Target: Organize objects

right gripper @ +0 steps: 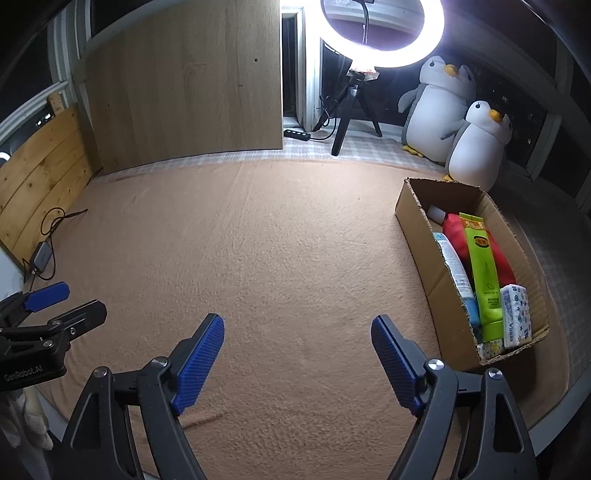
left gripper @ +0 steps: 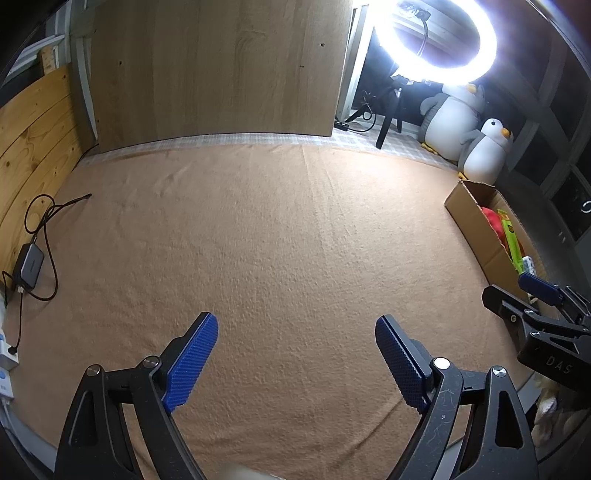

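Note:
A cardboard box [right gripper: 417, 229] stands on the tan blanket [right gripper: 277, 258] at the right. In it lie a green tube [right gripper: 484, 273], a red pouch [right gripper: 452, 229], a white and blue tube [right gripper: 454, 266] and a patterned tissue pack [right gripper: 517, 314]. My right gripper [right gripper: 295, 321] hovers open over bare blanket, left of the box, nothing between its blue pads. My left gripper [left gripper: 295, 321] is open too, over bare blanket with nothing in it. In the left wrist view the box [left gripper: 469, 218] sits far right, with the right gripper [left gripper: 506, 286] beside it. The left gripper [right gripper: 85, 299] shows at the right wrist view's left edge.
Two plush penguins [right gripper: 454, 122] and a lit ring light [right gripper: 384, 29] on a tripod stand beyond the box. A wooden board [right gripper: 184, 81] leans at the back. A charger [left gripper: 29, 266] with a looped black cable lies at the blanket's left edge by a plank wall [left gripper: 33, 147].

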The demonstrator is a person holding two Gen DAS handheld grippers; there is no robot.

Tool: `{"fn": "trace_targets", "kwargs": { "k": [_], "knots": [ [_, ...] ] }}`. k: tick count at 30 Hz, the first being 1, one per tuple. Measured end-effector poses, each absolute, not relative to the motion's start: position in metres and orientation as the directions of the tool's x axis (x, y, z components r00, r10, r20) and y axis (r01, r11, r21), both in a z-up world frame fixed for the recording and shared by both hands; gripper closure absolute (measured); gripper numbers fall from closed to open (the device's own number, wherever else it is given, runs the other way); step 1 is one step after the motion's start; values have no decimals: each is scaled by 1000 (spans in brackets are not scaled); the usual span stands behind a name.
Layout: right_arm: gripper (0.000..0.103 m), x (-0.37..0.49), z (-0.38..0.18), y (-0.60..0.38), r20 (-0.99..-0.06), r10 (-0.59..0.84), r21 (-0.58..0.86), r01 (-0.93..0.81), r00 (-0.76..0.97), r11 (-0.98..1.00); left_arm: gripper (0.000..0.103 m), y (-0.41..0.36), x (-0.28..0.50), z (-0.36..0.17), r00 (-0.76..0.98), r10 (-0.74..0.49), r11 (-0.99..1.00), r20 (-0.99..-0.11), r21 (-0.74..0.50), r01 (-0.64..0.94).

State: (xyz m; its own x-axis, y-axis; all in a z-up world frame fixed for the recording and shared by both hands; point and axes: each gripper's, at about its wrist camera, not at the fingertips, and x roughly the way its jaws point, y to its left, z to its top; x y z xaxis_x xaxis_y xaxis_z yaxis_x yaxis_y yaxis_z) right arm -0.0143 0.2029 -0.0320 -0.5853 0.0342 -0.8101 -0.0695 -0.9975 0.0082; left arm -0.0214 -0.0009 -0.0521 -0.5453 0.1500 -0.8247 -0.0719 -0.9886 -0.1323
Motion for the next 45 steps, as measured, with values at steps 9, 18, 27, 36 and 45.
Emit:
{"fn": "trace_targets", "kwargs": {
  "k": [9,18,27,36,45],
  "knots": [
    [24,-16,-39,206,-825,36,15,-84,-564,-996,13,-1,-22,-53,-542,151,-988,-827,-132,-74],
    [24,-17,-40,209,-826,36,15,-87,-562,-996,13,2,-22,-56,-535,151,-989,-831,-131,-75],
    [24,-19,-44,208,-833,35,13,-83,-551,-996,13,1,-24,-58,-531,150,-989,-834,-135,-68],
    [24,-22,-47,208,-840,40,4,-81,-541,-997,13,1,-27,-61,-525,146,-989,-839,-133,-63],
    [24,-24,-49,207,-844,39,4,-79,-535,-997,13,2,-30,-63,-519,139,-990,-843,-129,-56]
  ]
}}
